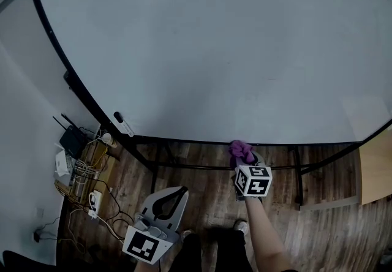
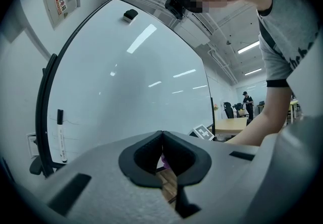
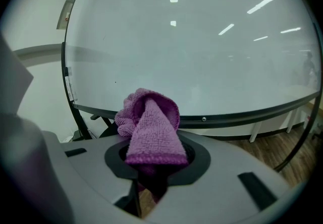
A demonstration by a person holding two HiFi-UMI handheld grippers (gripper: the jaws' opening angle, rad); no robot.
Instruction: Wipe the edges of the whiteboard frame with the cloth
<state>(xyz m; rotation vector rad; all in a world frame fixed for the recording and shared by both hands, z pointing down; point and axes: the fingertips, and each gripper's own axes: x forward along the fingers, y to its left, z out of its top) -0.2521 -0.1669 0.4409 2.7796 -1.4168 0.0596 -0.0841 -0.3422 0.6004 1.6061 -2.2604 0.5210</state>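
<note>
A large whiteboard (image 1: 233,44) with a thin black frame (image 1: 202,141) fills the head view. My right gripper (image 1: 245,157) is shut on a purple cloth (image 1: 241,151), whose bunched end sits just below the bottom frame edge. In the right gripper view the cloth (image 3: 150,127) sticks out of the jaws in front of the bottom frame rail (image 3: 242,114). My left gripper (image 1: 173,198) hangs low at the left, away from the board, shut with nothing in it (image 2: 162,153).
A black-capped marker (image 1: 122,124) rests on the board's lower left ledge. Black stand legs (image 1: 153,163) run beneath the board. Cables, a power strip and a router (image 1: 76,142) lie on the wooden floor at left. A wooden table (image 1: 375,166) stands at right.
</note>
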